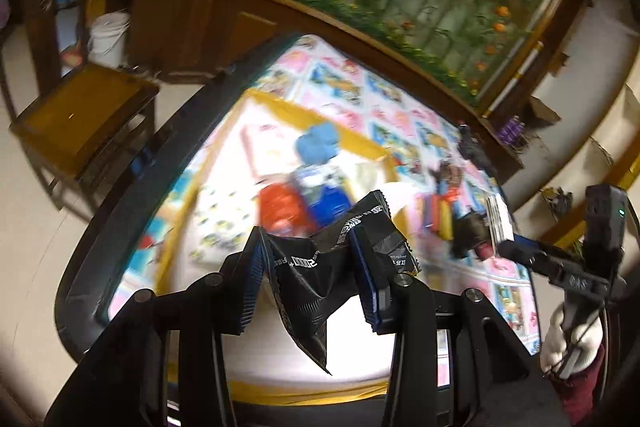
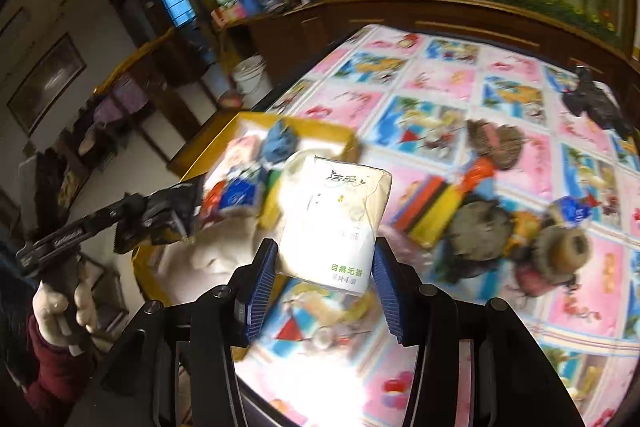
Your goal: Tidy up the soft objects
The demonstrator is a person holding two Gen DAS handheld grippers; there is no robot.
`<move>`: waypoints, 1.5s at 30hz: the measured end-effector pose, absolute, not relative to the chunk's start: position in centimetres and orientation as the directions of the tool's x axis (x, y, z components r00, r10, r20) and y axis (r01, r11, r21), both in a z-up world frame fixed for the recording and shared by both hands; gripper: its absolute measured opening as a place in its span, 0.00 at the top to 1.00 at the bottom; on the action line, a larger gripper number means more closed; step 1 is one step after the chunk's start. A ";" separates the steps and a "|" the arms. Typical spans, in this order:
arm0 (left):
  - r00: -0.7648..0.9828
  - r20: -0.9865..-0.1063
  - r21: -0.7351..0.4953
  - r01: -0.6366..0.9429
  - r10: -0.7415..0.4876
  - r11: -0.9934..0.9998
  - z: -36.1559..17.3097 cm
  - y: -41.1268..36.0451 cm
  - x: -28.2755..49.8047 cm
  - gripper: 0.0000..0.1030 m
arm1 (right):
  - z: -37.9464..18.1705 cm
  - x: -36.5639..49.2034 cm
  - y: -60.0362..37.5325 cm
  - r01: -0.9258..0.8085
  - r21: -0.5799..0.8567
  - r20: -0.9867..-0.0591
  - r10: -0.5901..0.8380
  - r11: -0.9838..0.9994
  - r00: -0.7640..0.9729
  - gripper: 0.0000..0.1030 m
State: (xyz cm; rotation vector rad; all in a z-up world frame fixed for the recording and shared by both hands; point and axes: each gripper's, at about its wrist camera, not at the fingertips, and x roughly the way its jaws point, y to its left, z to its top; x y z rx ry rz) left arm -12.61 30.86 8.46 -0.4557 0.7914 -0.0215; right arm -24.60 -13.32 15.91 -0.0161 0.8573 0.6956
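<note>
Between the left gripper's (image 1: 312,279) pads a black packet (image 1: 320,267) sits clamped, the right gripper (image 2: 324,287) seemingly gripping a tissue pack (image 2: 332,219).

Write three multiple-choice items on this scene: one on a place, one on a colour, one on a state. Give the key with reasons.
1. Where is the yellow-rimmed tray?
A. on the patterned cloth
B. on the floor
C. on the chair

2. What colour is the packet in the left claw?
A. white
B. black
C. red

3. What is the right claw doing?
A. standing empty
B. holding a toy
C. holding a white tissue pack

Key: 1 A, its rim rests on the cloth; 2 B, black foil with white print; 3 C, the pads flank the pack.
</note>
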 end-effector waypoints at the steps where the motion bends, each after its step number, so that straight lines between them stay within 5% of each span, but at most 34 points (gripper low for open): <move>1: 0.701 -0.690 -0.402 -0.166 -0.179 0.901 7.8 31.3 -12.8 0.62 | 15.4 -24.9 -12.3 -0.583 0.256 -0.704 0.562 0.771 0.434 0.54; 18: 0.621 -0.783 -0.248 -0.259 -0.036 0.933 3.9 31.8 -15.2 0.51 | 9.8 -23.0 -0.4 -0.654 0.181 -0.812 0.487 0.735 0.323 0.54; 29: 0.714 -0.695 -0.347 -0.224 -0.089 0.910 6.3 33.0 -18.1 0.41 | 8.6 -25.8 2.2 -0.694 0.146 -0.841 0.458 0.705 0.288 0.44; 32: 0.738 -0.668 -0.372 -0.222 -0.094 0.902 6.8 33.3 -18.4 0.41 | 8.5 -26.8 1.4 -0.691 0.169 -0.828 0.482 0.702 0.287 0.32; 45: 0.740 -0.653 -0.387 -0.143 -0.161 0.911 7.8 29.1 -16.6 0.41 | 9.4 -27.9 -8.9 -0.587 0.286 -0.674 0.594 0.758 0.438 0.25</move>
